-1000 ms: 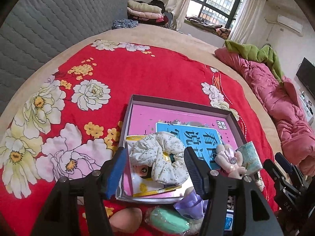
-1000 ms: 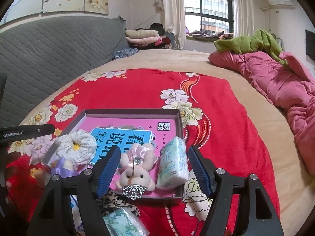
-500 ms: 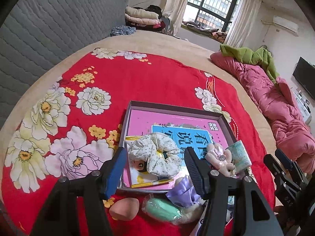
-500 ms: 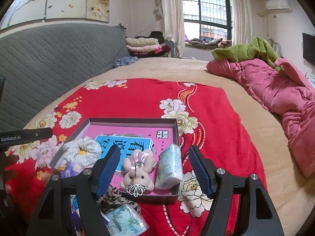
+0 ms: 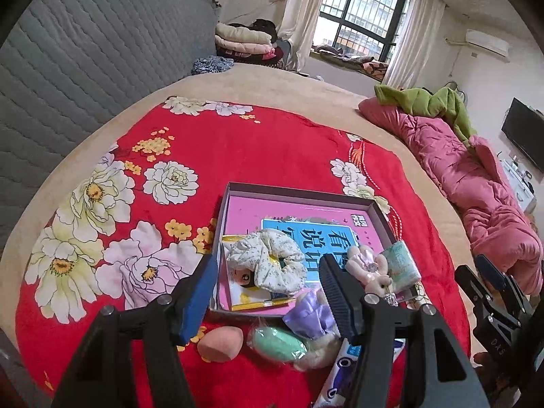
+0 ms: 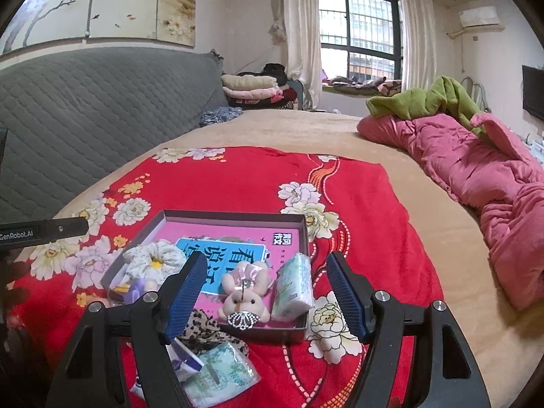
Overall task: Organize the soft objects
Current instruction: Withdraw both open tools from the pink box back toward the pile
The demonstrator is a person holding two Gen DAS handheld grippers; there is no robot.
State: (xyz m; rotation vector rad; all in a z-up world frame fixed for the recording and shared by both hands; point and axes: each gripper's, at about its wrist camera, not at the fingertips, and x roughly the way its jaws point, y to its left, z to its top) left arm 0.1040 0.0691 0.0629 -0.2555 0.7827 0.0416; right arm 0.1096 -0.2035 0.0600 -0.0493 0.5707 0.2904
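On the red floral blanket [image 5: 238, 149], the left gripper [image 5: 268, 292] hangs wide open and empty above the pink sponge [image 5: 221, 339] and green pouch [image 5: 277, 343], which lie just below and ahead of it, outside the tray [image 5: 222, 210]; it is likely the nearer one. The right gripper [image 6: 263, 297], equally spread and empty, frames the plush bunny [image 6: 244, 294] and tissue pack [image 6: 294, 285] in the tray. "GenRobot.AI" is legible.

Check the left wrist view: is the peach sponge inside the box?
No, the peach sponge lies on the red blanket just outside the box's near wall, beside the green sponge.
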